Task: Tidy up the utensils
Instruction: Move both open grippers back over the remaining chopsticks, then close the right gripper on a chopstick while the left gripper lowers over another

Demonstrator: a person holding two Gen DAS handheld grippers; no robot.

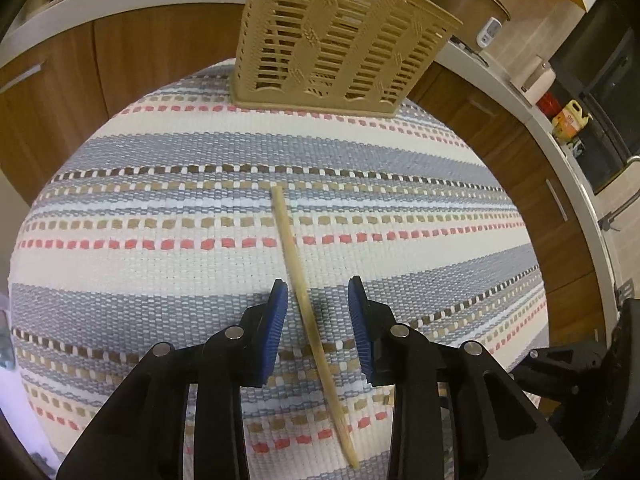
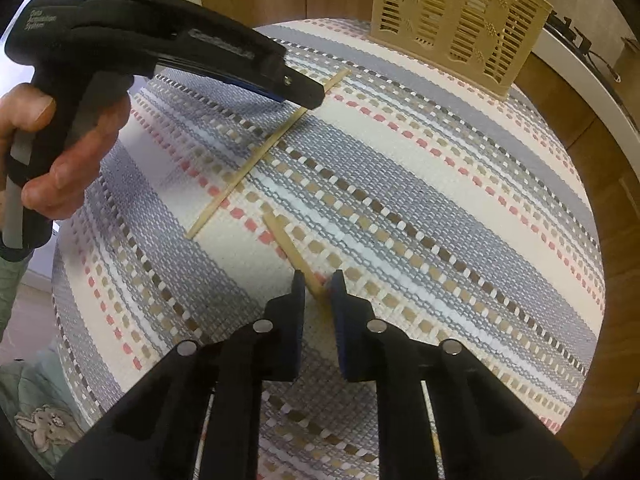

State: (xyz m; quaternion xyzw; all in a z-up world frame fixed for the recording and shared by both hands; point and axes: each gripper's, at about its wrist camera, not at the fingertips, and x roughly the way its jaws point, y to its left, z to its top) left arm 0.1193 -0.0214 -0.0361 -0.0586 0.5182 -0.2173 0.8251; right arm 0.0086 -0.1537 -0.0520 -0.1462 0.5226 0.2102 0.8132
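We see two pale slim wooden chopsticks near holder (image 2: 460,24): left gripper (image 1: 318,300) spread astride chopstick (image 1: 298,280); right gripper (image 2: 318,284) pinching second chopstick (image 2: 294,256).

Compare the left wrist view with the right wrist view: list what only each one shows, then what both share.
Only the left wrist view: the left gripper from behind, open around one chopstick without pressing it, plus a steel pot on the counter.
Only the right wrist view: the right gripper shut on a second chopstick, and the person's hand.
Both: the striped cloth and the beige slotted holder.
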